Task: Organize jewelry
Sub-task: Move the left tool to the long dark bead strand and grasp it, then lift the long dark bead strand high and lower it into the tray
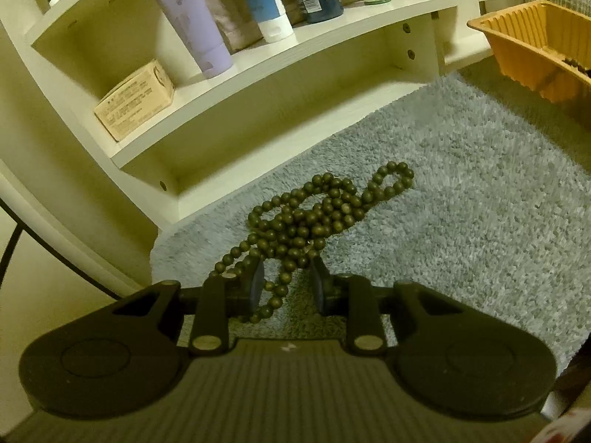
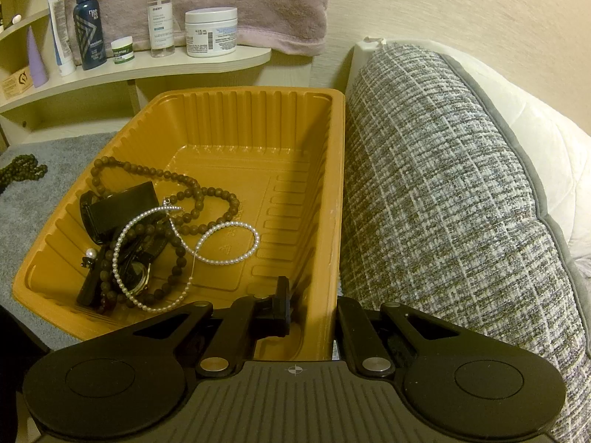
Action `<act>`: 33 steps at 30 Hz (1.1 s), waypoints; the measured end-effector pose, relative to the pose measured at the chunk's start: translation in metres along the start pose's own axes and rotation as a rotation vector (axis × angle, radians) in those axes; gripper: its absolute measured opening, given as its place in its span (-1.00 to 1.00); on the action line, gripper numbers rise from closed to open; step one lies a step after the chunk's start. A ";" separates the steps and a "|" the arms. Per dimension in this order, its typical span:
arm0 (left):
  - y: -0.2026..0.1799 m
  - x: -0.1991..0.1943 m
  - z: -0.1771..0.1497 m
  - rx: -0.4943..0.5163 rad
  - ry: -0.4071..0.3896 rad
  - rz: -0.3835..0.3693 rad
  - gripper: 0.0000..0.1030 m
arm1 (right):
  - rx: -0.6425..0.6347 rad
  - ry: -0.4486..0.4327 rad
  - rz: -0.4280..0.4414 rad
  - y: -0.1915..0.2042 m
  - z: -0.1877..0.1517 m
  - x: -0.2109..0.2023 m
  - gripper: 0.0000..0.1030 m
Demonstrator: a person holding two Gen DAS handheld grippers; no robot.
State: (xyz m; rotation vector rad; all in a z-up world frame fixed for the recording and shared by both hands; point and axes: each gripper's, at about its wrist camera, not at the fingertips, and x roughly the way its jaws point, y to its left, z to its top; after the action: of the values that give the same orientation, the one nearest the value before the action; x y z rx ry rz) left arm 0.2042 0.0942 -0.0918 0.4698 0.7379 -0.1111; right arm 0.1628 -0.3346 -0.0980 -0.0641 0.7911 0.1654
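Observation:
A dark olive bead necklace (image 1: 314,210) lies heaped on the grey mat (image 1: 461,199). My left gripper (image 1: 288,284) is open, its fingers straddling the near strands of the heap. The necklace also shows at the left edge of the right wrist view (image 2: 22,170). The orange plastic tray (image 2: 334,170) holds a brown bead necklace (image 2: 192,199), a white pearl necklace (image 2: 221,243), a black box (image 2: 122,206) and a watch (image 2: 136,277). My right gripper (image 2: 314,306) straddles the tray's right wall; its left finger is inside the tray and its right finger is hidden behind the wall.
A cream shelf unit (image 1: 258,85) holds a lilac tube (image 1: 192,18), bottles and a cardboard box (image 1: 136,99). The tray stands at the far right of the left wrist view (image 1: 532,40). A tweed cushion (image 2: 443,184) presses against the tray's right side. Jars (image 2: 210,31) stand on the shelf behind.

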 end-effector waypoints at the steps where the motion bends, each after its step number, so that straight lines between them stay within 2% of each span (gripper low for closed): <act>1: 0.001 0.000 0.000 -0.006 0.002 -0.005 -0.53 | 0.000 0.000 0.000 0.000 0.000 0.000 -0.88; 6: 0.006 0.001 -0.001 -0.021 -0.003 -0.031 -0.53 | -0.001 0.000 0.000 0.000 0.000 0.000 -0.88; 10: 0.013 0.001 -0.002 -0.070 -0.005 -0.063 -0.57 | 0.000 -0.001 0.000 0.001 0.000 0.000 -0.88; 12: 0.014 0.002 -0.001 -0.076 0.003 -0.077 -0.64 | -0.001 -0.001 -0.001 0.001 0.000 -0.001 -0.88; 13: 0.014 0.002 0.000 -0.072 0.008 -0.081 -0.70 | -0.001 -0.001 0.000 0.001 0.000 -0.001 -0.88; 14: 0.013 0.002 0.001 -0.066 0.016 -0.098 -0.85 | -0.001 -0.001 0.000 0.001 0.000 -0.001 -0.88; 15: 0.011 0.003 0.003 -0.060 0.023 -0.105 -0.87 | -0.001 -0.001 0.000 0.001 0.000 -0.001 -0.88; 19: 0.005 0.001 0.004 -0.021 0.032 -0.080 -0.88 | -0.002 -0.003 0.001 0.000 0.000 -0.002 -0.88; 22: 0.003 -0.009 0.005 0.034 0.007 -0.034 -0.88 | -0.002 -0.004 0.001 -0.001 0.001 -0.002 -0.89; 26: 0.003 -0.032 0.012 0.128 -0.046 0.032 -0.88 | -0.002 -0.003 0.001 -0.001 0.001 -0.002 -0.89; 33: 0.016 -0.078 0.041 0.183 -0.175 0.102 -0.88 | -0.002 -0.008 -0.002 0.001 0.001 -0.003 -0.89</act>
State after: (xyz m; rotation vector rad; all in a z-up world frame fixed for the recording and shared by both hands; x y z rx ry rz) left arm 0.1756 0.0847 -0.0075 0.6622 0.5330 -0.1232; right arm 0.1610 -0.3336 -0.0951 -0.0660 0.7831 0.1646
